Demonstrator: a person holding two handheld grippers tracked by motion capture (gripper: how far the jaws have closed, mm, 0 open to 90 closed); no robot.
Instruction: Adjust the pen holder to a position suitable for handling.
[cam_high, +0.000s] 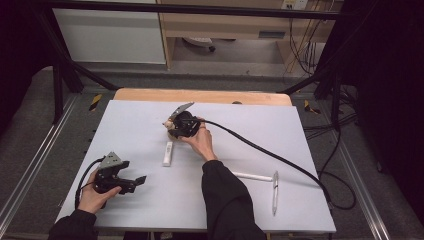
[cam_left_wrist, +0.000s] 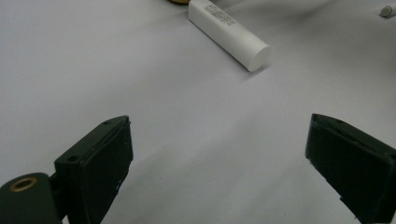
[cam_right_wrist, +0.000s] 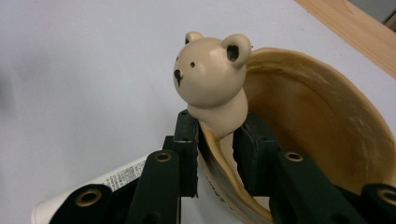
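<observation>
Gripping the bowl (cam_right_wrist: 322, 135) by its rim, the right gripper (cam_right_wrist: 217, 140) has its jaws clamped on the wall just below a small bear figure (cam_right_wrist: 212, 81) that sits on the edge.

Item: tan bowl with bear on rim, glazed look, probably ceramic. Location: high view, about 12 o'clock from table (cam_high: 300, 150) centre, under the right gripper (cam_high: 176, 127).

Handling, as judged: stiff, brittle, moderately heavy for its size; glaze likely slippery. Bear neck is a thin joint and could snap, so hold on the rim wall, one jaw inside and one outside, not on the figure. The bowl appears tipped in the grip; lift slowly, set down gently.

Left gripper (cam_high: 131, 182): at 8 o'clock, jaws wide apart, holding nothing.

Nearby: white tube (cam_high: 167, 153) lying just at 6 o'clock of the bowl; two white pens (cam_high: 274, 192) at 4 o'clock, well apart from it.
</observation>
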